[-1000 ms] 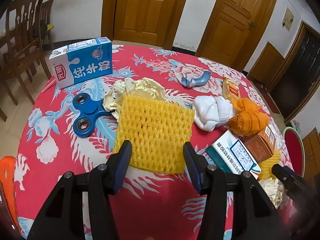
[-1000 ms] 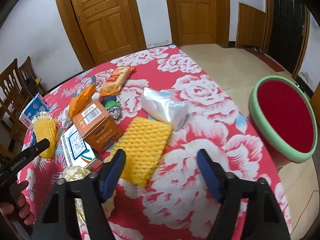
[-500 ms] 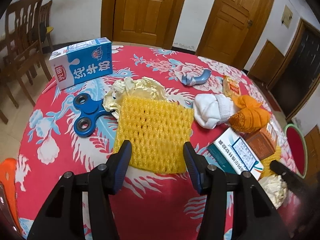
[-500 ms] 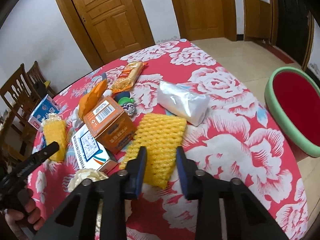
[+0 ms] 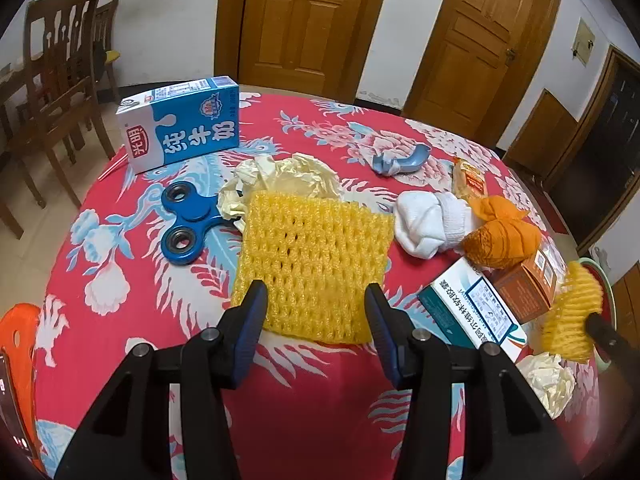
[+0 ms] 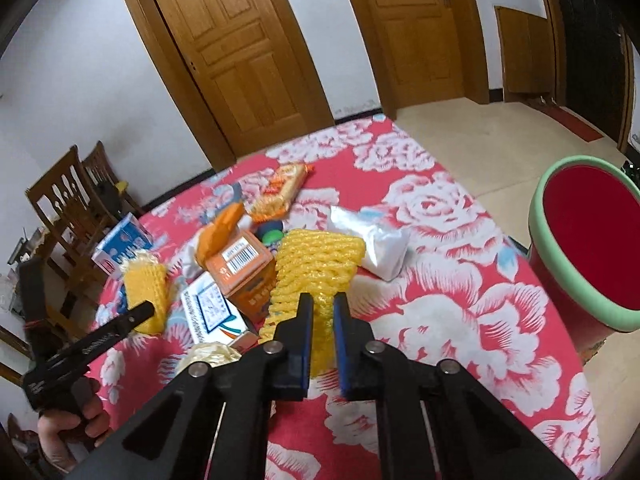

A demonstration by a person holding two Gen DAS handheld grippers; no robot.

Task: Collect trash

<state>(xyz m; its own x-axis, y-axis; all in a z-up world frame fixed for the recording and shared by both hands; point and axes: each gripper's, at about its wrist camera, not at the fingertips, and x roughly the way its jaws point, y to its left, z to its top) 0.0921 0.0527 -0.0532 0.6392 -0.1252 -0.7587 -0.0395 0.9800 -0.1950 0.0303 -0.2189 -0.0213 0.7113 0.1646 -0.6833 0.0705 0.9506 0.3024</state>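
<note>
Between right fingers (image 6: 305,320), ridged yellow foam netting (image 6: 316,268).

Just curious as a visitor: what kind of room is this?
Probably a home dining room: a round table under a red floral cloth, wooden chairs beside it, and panelled wooden doors behind.

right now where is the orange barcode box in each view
left wrist: orange box at right edge, behind the white-and-teal carton.
right wrist: left of centre, beside the yellow foam net in the right tongs.
shared landmark: the blue milk carton.
</note>
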